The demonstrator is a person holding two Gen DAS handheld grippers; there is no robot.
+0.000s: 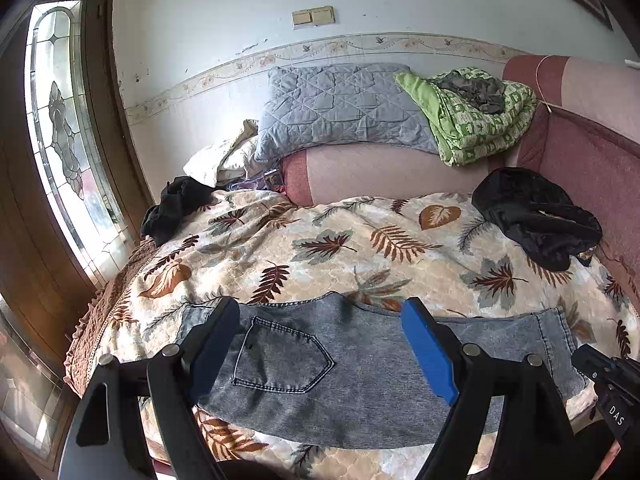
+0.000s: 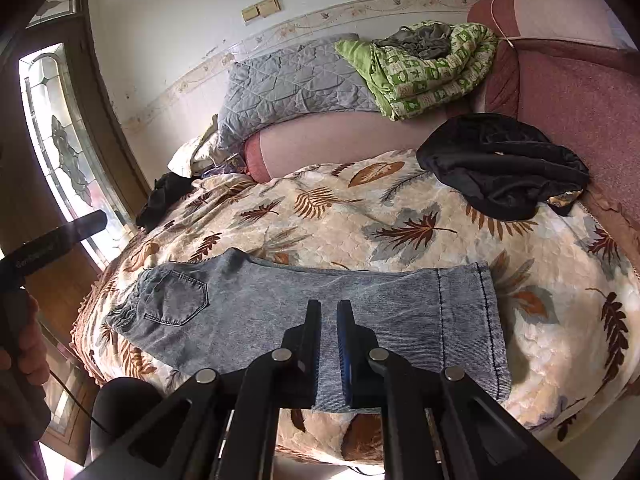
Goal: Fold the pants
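Grey-blue denim pants (image 1: 360, 364) lie flat along the front edge of the leaf-print bed cover, waist and back pocket at the left, hem at the right. They also show in the right wrist view (image 2: 320, 312), folded lengthwise with one leg on the other. My left gripper (image 1: 324, 308) is open, its fingers wide apart above the pocket and seat. My right gripper (image 2: 329, 308) has its fingers nearly together, a narrow gap between them, above the middle of the legs. It holds nothing. The right gripper's body (image 1: 612, 384) shows at the lower right of the left wrist view.
The leaf-print cover (image 2: 420, 224) spans the bed. A black garment (image 2: 504, 168) lies at the back right, another black garment (image 1: 172, 208) at the back left. A grey quilted pillow (image 1: 340, 108) and a green blanket (image 1: 472, 116) rest against the wall. A glass door (image 1: 60, 128) stands left.
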